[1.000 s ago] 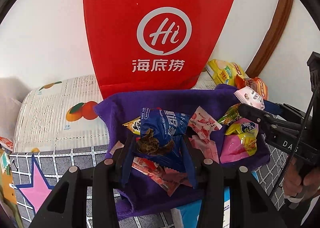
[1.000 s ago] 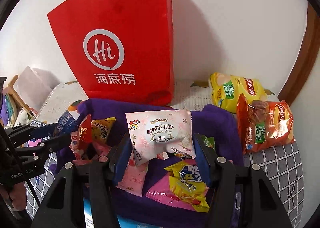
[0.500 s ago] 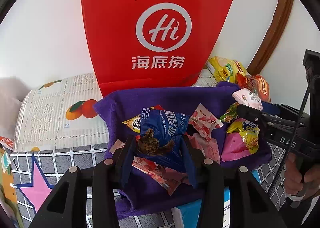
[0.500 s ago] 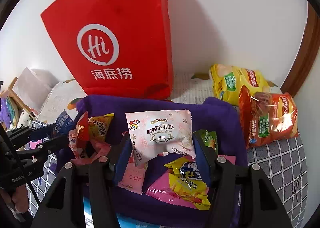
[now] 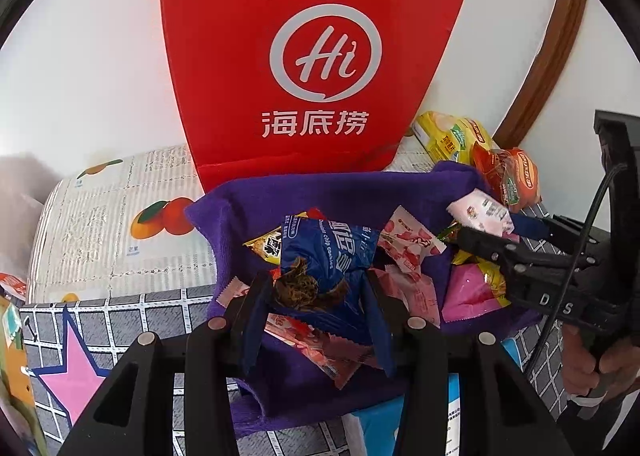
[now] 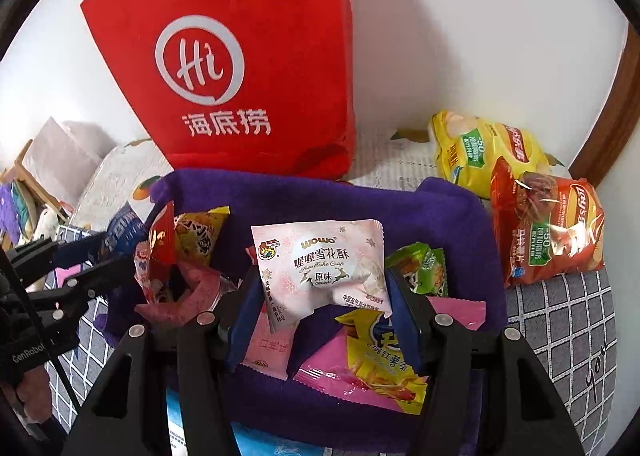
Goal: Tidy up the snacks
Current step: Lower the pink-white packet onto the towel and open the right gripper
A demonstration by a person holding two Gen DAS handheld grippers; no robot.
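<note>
My left gripper (image 5: 316, 288) is shut on a blue chocolate-chip cookie packet (image 5: 328, 256), held above a purple cloth (image 5: 256, 212) strewn with several small snack packets. My right gripper (image 6: 320, 292) is shut on a pale pink snowflake-crisp packet (image 6: 320, 268) over the same purple cloth (image 6: 360, 200). In the left wrist view the right gripper (image 5: 500, 232) comes in from the right with its pink packet (image 5: 480, 210). The right wrist view shows the left gripper (image 6: 104, 248) at the left edge with the blue packet (image 6: 122, 232). A red paper bag (image 5: 312, 56) stands upright just behind the cloth.
Yellow (image 6: 480, 152) and red (image 6: 544, 224) crisp bags lie right of the cloth on a grey checked cover (image 6: 560, 316). A fruit-print cloth (image 5: 116, 224) lies to the left. A white wall stands behind the bag, with a brown wooden frame (image 5: 544, 48) at the right. A hand (image 5: 580, 360) grips the right tool.
Both views have tipped slightly, so the red bag sits a little higher and nearer in frame. Both packets stay gripped as before.
</note>
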